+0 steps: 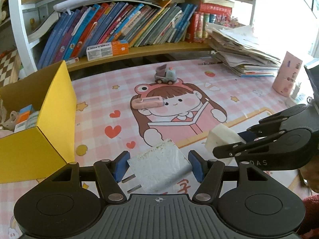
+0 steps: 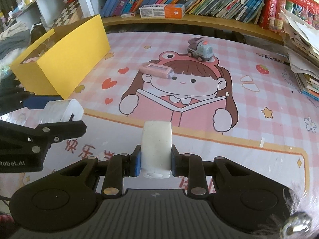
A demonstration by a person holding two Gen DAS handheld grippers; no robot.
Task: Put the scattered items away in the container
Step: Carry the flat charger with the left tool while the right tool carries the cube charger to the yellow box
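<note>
Midway: left gripper (image 1: 158, 167) clamping a plug adapter (image 1: 159, 167), right gripper (image 2: 155, 159) clamping a white block (image 2: 156, 149), neither yet in the yellow box (image 1: 47, 123); toy truck (image 1: 165, 74) and pink case (image 1: 147, 102) left on the surface (image 1: 219, 99).

We see a shelf (image 1: 151, 49) with leaning books (image 1: 123, 22) | on it a toothpaste carton (image 2: 161, 11) lying flat before them | a paper stack (image 1: 241, 47) at the desk's right | a pink cartoon-girl mat (image 2: 199, 103) over the desk | a checkered board (image 2: 68, 13) behind.
</note>
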